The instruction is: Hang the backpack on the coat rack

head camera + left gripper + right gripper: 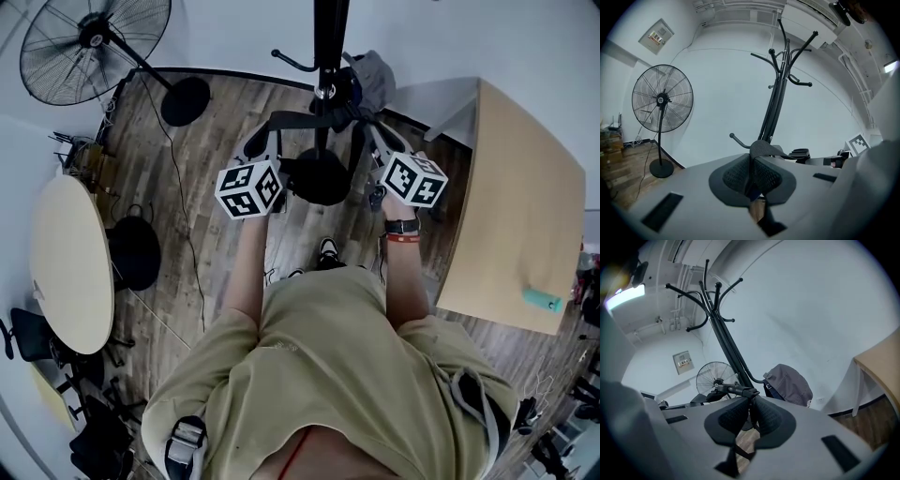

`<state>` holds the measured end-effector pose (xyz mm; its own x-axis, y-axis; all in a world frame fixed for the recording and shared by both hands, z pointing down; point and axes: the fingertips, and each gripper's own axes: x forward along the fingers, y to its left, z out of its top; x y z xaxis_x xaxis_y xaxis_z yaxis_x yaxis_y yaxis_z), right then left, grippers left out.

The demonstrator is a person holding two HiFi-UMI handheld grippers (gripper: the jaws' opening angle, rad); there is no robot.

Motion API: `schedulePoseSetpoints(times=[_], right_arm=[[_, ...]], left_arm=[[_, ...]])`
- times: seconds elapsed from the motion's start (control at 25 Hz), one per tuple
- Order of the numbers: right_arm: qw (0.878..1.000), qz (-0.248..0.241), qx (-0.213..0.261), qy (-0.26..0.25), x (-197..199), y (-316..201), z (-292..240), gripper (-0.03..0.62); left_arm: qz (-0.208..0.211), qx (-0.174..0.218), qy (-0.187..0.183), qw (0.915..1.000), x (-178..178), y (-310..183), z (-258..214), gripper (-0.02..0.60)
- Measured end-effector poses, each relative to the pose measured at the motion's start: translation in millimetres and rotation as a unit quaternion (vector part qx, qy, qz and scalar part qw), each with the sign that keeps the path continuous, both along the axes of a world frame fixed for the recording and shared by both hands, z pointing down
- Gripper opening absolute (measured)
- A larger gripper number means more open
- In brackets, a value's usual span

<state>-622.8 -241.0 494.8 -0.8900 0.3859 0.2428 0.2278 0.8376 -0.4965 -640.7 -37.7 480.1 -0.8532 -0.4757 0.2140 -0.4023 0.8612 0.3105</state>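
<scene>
The black coat rack [328,47] stands straight ahead, its hooks high in the left gripper view [780,89] and the right gripper view [722,329]. A grey backpack [373,73] hangs just beyond the pole, beside a low hook [758,379]; whether the backpack [788,383] rests on that hook I cannot tell. A black strap [309,120] runs between my two grippers in front of the pole. My left gripper [266,142] is shut on the strap [762,149] at its left end. My right gripper [375,139] is shut on the strap [738,391] at its right end.
A standing fan [94,37] is at the far left, with its cable across the wood floor. A round pale table [70,262] and a black stool [136,251] sit to my left. A wooden table [511,206] with a teal object [542,300] is close on my right.
</scene>
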Motion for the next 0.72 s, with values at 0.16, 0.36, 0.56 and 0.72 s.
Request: schedulePoseSetpoints(times=[0.16, 0.36, 0.56, 0.72], right_arm=[[1.000, 0.000, 0.002, 0.005, -13.5, -3.2, 6.8, 0.055], [1.000, 0.001, 0.008, 0.018, -25.0, -7.3, 18.6, 0.055], [0.999, 0.006, 0.012, 0.039, -27.8, -10.5, 37.6, 0.055], [0.998, 0.006, 0.011, 0.055, -26.2, -11.6, 54.2, 0.055]], left_arm=[[-0.001, 0.008, 0.009, 0.9999, -17.4, -3.5, 7.2, 0.026], [0.000, 0.008, 0.022, 0.9997, -34.5, -8.2, 18.1, 0.026], [0.001, -0.001, 0.042, 0.9991, -39.2, -10.8, 37.5, 0.026], [0.004, -0.012, 0.057, 0.9983, -39.0, -13.6, 56.3, 0.026]])
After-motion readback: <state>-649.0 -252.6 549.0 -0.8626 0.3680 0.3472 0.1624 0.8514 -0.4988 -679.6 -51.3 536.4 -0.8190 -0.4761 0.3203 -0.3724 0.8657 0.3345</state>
